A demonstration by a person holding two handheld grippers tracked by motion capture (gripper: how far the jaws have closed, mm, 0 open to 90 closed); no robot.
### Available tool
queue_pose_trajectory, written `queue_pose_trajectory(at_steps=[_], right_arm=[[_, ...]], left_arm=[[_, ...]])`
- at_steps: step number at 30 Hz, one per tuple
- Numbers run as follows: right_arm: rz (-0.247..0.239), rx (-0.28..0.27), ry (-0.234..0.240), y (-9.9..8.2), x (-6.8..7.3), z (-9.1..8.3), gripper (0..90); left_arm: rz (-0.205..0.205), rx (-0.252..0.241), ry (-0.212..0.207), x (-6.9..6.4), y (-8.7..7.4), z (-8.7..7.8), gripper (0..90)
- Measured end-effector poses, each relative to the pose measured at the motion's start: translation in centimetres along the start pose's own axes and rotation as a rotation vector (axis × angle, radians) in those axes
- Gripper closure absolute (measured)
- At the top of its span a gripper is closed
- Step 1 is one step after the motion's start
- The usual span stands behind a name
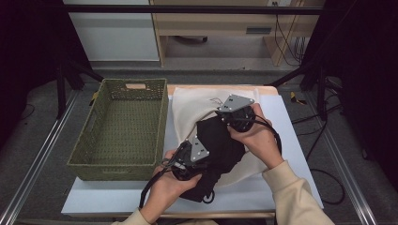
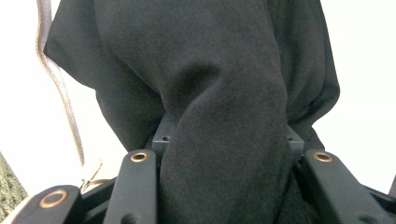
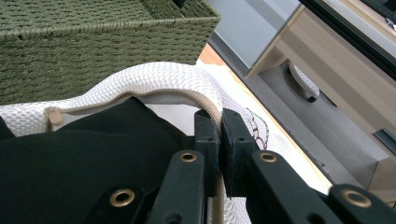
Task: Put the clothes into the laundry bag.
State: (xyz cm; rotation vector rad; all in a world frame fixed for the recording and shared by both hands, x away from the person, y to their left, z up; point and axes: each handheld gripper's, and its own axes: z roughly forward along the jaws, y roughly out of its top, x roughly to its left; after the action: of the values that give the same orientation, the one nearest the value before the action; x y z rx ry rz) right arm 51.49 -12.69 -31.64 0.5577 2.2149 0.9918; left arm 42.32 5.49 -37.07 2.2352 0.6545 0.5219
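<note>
A black garment lies half inside a white mesh bag on the table. My left gripper is at the garment's near end. In the left gripper view, its jaws stand around a thick fold of the black garment, and the left gripper is shut on that fold. My right gripper is at the bag's mouth. In the right gripper view, the right gripper is shut on the bag's tan zipper edge and lifts the mesh above the garment.
A green woven basket stands to the left of the bag, close to it, and looks empty. The basket wall rises just behind the bag mouth. A white table sheet extends to the right. Beyond the table are a wooden cabinet and floor cables.
</note>
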Motion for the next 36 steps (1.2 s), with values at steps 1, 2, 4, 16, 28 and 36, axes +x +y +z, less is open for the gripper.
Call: queue_pose_trajectory(at_steps=[1, 2, 4, 16, 28, 36], right_arm=[[0.0, 0.0, 0.0, 0.0, 0.0, 0.0, 86.7], [0.002, 0.0, 0.003, -0.1, 0.0, 0.0, 86.7], [0.0, 0.003, 0.003, -0.2, 0.1, 0.1, 86.7], [0.002, 0.003, 0.003, -0.2, 0.1, 0.2, 86.7], [-0.003, 0.004, 0.005, -0.3, 0.2, -0.2, 86.8], [-0.004, -0.003, 0.007, 0.0, 0.1, -0.3, 86.9]], left_arm=[[0.0, 0.002, 0.002, 0.0, 0.0, 0.1, 56.1], [-0.002, 0.0, 0.006, 0.1, 0.0, 0.3, 56.1], [-0.007, 0.0, 0.011, 0.2, 0.1, 0.5, 56.1], [-0.012, 0.003, 0.043, 0.8, 0.6, 1.5, 56.1], [-0.036, 0.005, 0.058, 1.3, 0.4, 1.4, 56.0], [-0.072, 0.034, 0.072, 2.0, 0.0, 3.2, 55.8]])
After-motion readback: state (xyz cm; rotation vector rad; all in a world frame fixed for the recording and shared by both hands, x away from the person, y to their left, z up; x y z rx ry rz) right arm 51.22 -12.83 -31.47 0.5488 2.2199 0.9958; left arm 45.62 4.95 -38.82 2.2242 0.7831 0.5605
